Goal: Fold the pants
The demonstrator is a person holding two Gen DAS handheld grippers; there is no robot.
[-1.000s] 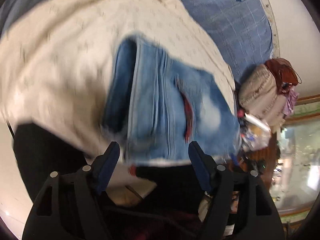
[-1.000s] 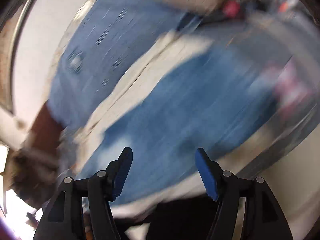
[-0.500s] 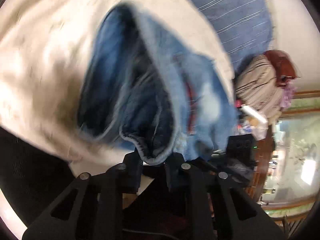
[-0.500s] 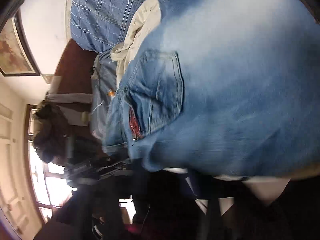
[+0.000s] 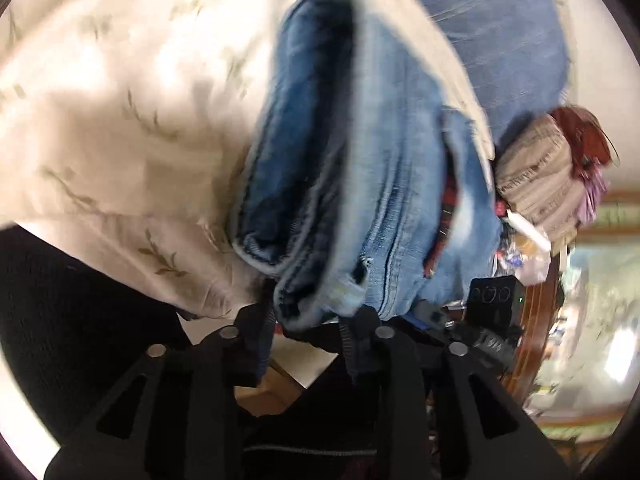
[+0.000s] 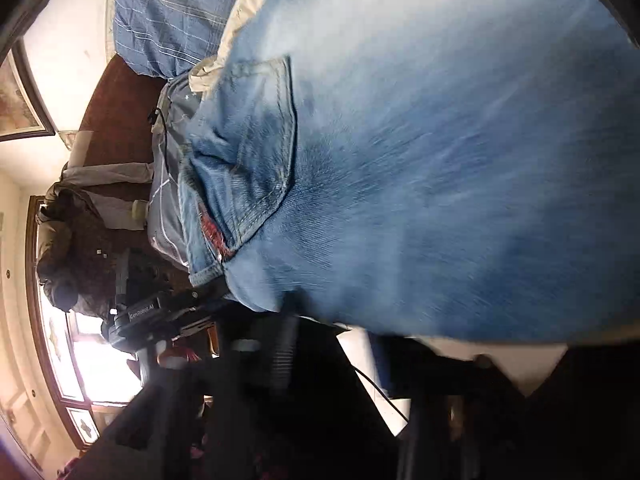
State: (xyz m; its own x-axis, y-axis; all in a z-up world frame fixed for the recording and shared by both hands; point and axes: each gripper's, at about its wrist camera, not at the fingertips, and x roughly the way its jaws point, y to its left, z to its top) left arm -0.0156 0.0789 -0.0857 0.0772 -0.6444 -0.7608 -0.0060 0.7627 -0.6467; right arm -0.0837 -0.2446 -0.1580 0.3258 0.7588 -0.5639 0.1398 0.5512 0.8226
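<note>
On a cream bedsheet [image 5: 120, 128] lie blue jeans [image 5: 360, 160], their bunched hem between the left gripper [image 5: 308, 332] fingers, which just eased apart. Right gripper [image 6: 332, 344] blurred; grip unclear.

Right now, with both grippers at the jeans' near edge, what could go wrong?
1. On the left gripper, the jaws have just been opening with the folded edge of the jeans between them; the thick fold may spring apart.
2. The right gripper has been opening too, with nothing visibly between its jaws; the jeans reach the bedspread edge and could slide off.
</note>
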